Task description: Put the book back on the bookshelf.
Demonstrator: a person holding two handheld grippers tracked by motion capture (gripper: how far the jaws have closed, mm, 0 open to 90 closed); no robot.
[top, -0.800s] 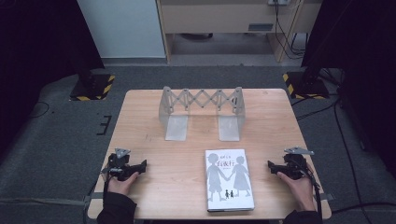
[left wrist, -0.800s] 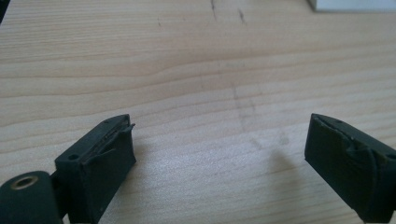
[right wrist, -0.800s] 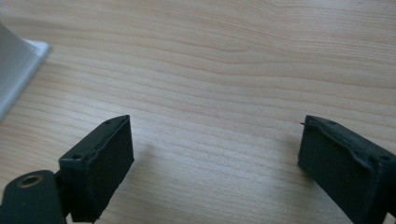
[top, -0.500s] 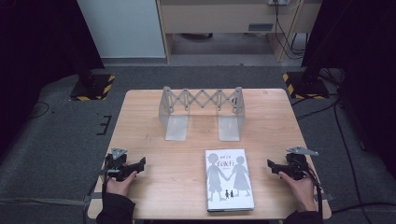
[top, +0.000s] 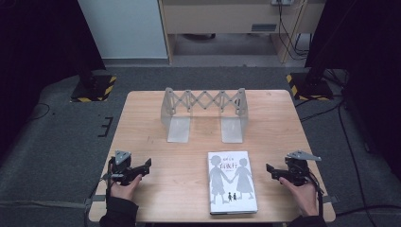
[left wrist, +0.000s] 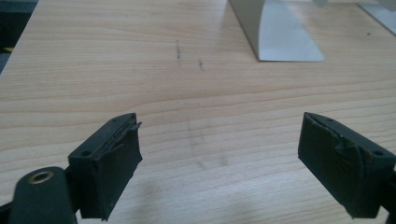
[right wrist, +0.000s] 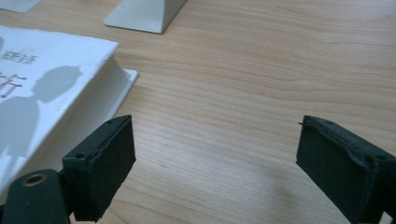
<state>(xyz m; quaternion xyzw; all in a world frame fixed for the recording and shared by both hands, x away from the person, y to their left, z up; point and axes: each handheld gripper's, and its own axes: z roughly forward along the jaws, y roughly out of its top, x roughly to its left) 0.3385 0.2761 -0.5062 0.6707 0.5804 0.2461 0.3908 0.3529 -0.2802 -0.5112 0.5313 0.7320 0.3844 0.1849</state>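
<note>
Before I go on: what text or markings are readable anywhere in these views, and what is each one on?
"白夜行": title in large characters on the white cover of the book.
A small line of print above that title: too small to read.
The expanding bookend rack and the table: no lettering visible.

White book [top: 232,182], grey silhouette figures

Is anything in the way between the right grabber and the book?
No. Bare table lies between the right gripper and the book. Its jaws are open and empty, with the book's edge just beside one jaw.
</note>
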